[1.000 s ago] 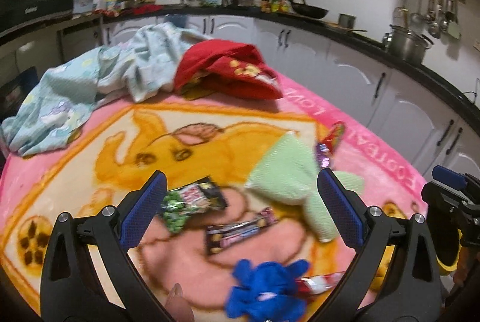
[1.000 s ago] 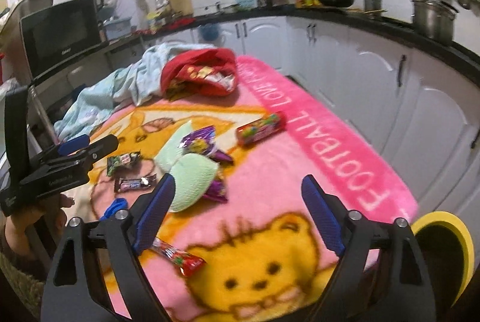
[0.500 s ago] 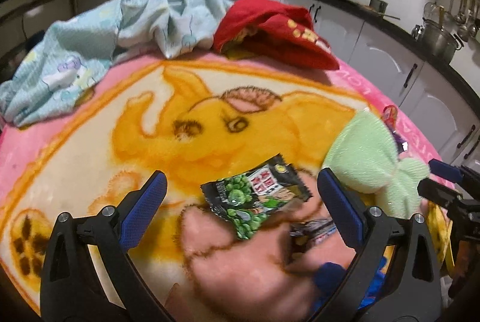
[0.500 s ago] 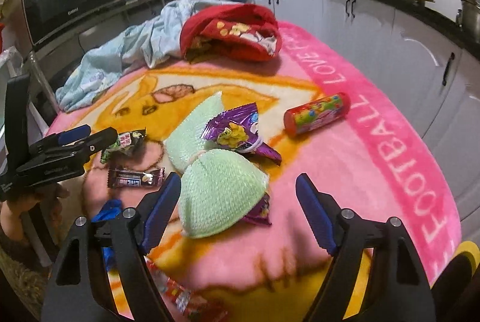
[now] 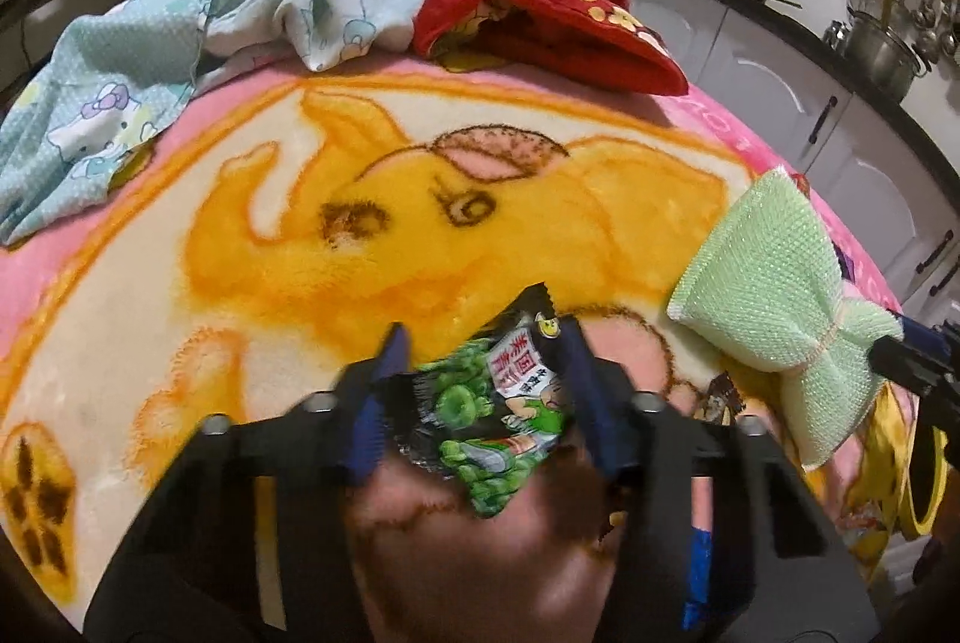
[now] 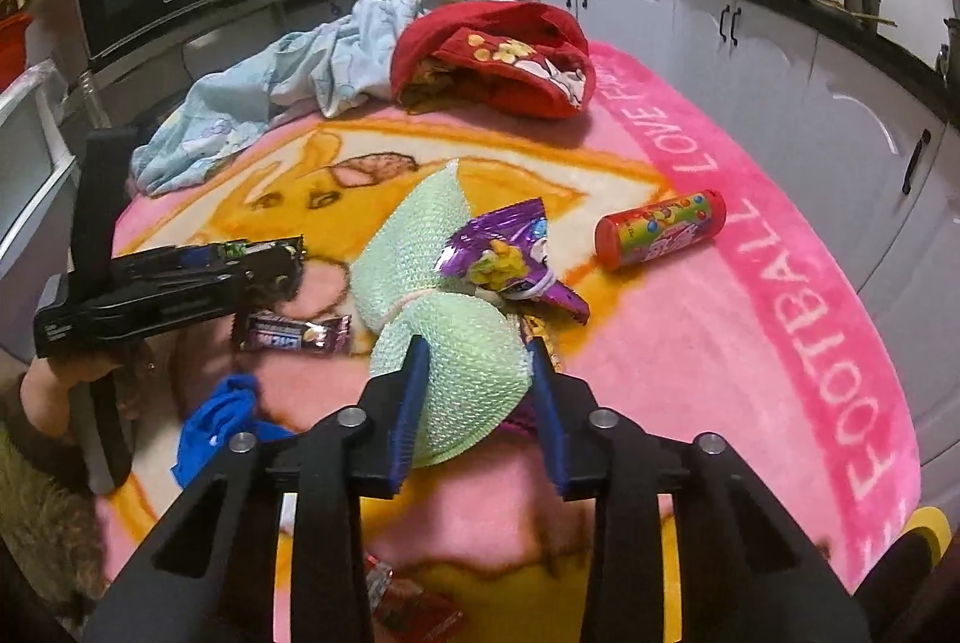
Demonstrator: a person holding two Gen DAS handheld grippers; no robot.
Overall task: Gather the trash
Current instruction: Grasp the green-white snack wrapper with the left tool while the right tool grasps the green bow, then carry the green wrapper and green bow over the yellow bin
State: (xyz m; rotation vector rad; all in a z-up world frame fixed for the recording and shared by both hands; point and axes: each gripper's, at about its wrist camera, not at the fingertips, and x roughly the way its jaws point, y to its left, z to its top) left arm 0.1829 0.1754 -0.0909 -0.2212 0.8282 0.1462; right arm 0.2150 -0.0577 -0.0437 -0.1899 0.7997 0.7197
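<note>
**Both grippers close on things on the pink blanket**

The left gripper [image 5: 480,373] has just been closing, and its blue pads now pinch the green pea snack packet [image 5: 498,421]. The packet's long way runs from near the camera up and away, tilted a bit to the right, with its dark crimped end pointing at the yellow animal picture on the blanket [image 5: 150,283]. It sits near the front edge of the blanket, left of the green mesh scrubber [image 5: 774,277].

The right gripper [image 6: 477,379] has also just been closing. Its pads squeeze the near half of the green mesh scrubber [image 6: 456,373], which is tied in the middle like a bow. The scrubber's long way points up and to the left.

A purple wrapper [image 6: 510,259] touches the scrubber's right side. A red candy tube [image 6: 660,229] lies on its side farther right, with bare pink blanket around it. A chocolate bar [image 6: 294,334] lies left of the scrubber, and a blue cloth [image 6: 216,415] sits near the front left. A red cloth [image 6: 492,55] and a light blue cloth [image 6: 270,97] are bunched at the far end. The middle of the blanket is open.
</note>
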